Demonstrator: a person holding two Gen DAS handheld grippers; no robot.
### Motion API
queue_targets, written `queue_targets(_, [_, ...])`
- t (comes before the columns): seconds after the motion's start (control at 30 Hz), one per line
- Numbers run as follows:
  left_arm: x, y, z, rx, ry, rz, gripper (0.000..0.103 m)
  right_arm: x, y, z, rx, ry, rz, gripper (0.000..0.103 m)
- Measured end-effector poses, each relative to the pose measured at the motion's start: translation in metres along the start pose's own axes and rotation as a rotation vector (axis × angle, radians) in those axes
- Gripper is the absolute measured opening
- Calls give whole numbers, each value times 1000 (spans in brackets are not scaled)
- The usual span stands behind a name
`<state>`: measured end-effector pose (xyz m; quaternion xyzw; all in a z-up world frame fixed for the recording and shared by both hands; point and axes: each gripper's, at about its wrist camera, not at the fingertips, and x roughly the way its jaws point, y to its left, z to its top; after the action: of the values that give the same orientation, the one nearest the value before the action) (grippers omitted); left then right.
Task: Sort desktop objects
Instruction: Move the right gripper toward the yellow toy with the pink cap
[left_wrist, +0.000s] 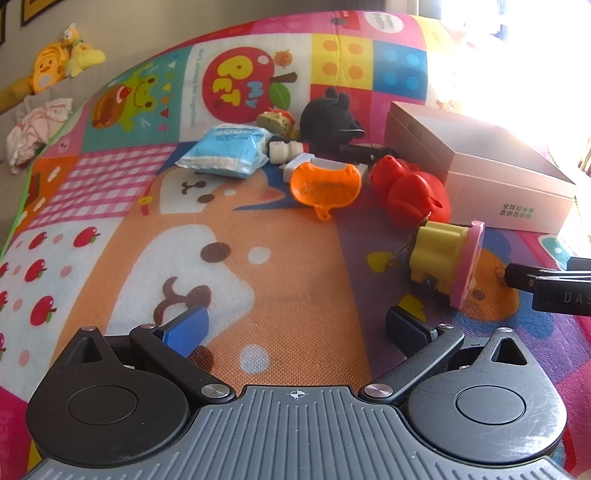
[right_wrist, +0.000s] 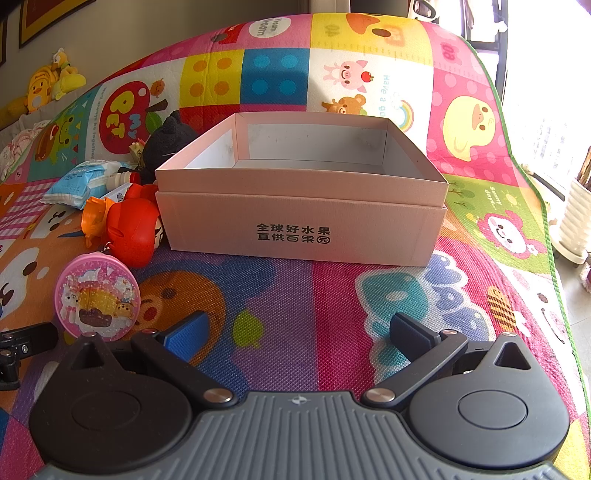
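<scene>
A pink open cardboard box (right_wrist: 301, 216) stands on a colourful play mat; it looks empty, and it also shows in the left wrist view (left_wrist: 491, 177). Left of it lie a yellow toy with a pink round base (left_wrist: 445, 258), seen face-on in the right wrist view (right_wrist: 98, 297), a red toy (left_wrist: 408, 194), an orange cup-like piece (left_wrist: 325, 184), a black plush (left_wrist: 330, 120), a blue wipes pack (left_wrist: 225, 149) and a small white bottle (left_wrist: 286, 151). My left gripper (left_wrist: 297, 326) is open and empty over the mat. My right gripper (right_wrist: 297, 334) is open and empty in front of the box.
The play mat (left_wrist: 258, 266) covers the whole surface. Yellow plush toys (left_wrist: 61, 55) and crumpled cloth (left_wrist: 35, 129) lie on a sofa at the far left. A white ribbed pot (right_wrist: 576, 221) stands off the mat at the right. The right gripper's finger (left_wrist: 546, 284) shows at the left view's edge.
</scene>
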<state>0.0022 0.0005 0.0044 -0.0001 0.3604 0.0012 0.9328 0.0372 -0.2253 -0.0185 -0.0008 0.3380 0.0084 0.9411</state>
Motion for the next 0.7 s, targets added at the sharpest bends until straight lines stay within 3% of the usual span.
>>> queue_targets(0.57, [-3,6,-1,13,3,-52,103,2,-2,0,1,3,-2,103])
queue_targets(0.7, [-4,10,0,-7,-4,-61,103,4,-3,3,12,52,3,103])
